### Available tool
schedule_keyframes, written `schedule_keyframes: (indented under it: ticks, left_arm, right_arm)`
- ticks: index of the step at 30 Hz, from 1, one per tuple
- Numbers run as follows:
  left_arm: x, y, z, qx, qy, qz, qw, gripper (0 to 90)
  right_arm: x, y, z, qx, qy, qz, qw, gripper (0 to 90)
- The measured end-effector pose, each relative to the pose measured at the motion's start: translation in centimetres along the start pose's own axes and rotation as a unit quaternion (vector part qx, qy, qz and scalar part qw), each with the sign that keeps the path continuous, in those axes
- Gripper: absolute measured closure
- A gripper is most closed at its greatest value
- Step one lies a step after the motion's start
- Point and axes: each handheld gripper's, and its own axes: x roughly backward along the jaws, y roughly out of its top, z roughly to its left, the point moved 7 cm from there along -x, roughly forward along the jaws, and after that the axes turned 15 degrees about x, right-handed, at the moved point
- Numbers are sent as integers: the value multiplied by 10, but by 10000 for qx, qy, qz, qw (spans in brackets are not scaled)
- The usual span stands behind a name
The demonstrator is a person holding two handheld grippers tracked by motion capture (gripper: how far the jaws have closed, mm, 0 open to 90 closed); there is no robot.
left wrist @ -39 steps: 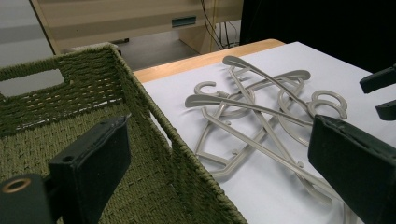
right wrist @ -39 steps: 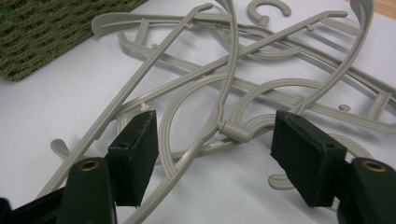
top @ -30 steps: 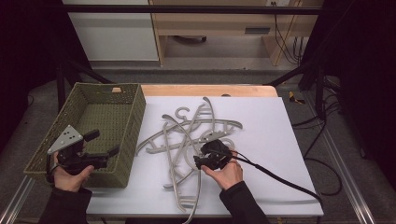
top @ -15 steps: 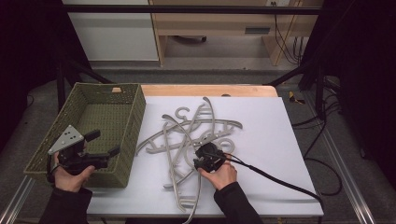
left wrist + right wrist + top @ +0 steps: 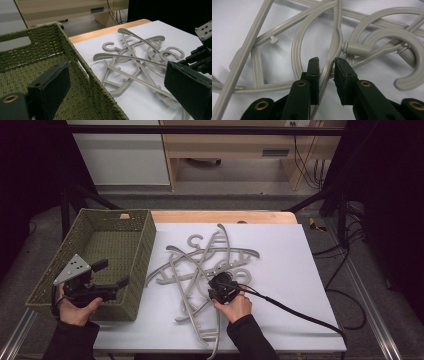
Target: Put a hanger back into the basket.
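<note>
Several grey plastic hangers (image 5: 200, 262) lie tangled on the white table top (image 5: 290, 260). My right gripper (image 5: 220, 284) points down into the pile. In the right gripper view its jaws (image 5: 326, 63) have just been closing around one thin hanger arm (image 5: 336, 37). The arm runs between the pads, and a sliver of gap still shows on the right side. My left gripper (image 5: 114, 273) hovers over the near right corner of the green woven basket (image 5: 145, 237), open with nothing between its wide-set pads (image 5: 53, 85).
The basket (image 5: 37, 47) stands at the table's left edge and its inside looks bare. The right gripper's black cable (image 5: 300, 312) trails off to the near right. Bare white surface (image 5: 300, 245) lies right of the pile. A wooden strip (image 5: 225, 216) borders the far edge.
The right gripper has sunk a little onto the pile. The left hand and gripper have stayed where they were, and the hangers have not shifted.
</note>
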Motion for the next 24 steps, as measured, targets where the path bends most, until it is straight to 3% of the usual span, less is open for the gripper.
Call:
schedule_keyframes:
  ticks: [10,19,24]
  left_arm:
    - [-1,0,0,28,3,-2,10000,66]
    - [-1,0,0,29,4,1,10000,66]
    - [-1,-1,-1,4,-1,12,10000,66]
  right_arm:
    - [0,0,-9,115,-42,140,9998,827]
    - [2,1,-11,217,-22,111,9997,740]
    - [-2,0,-11,228,36,127,9997,741]
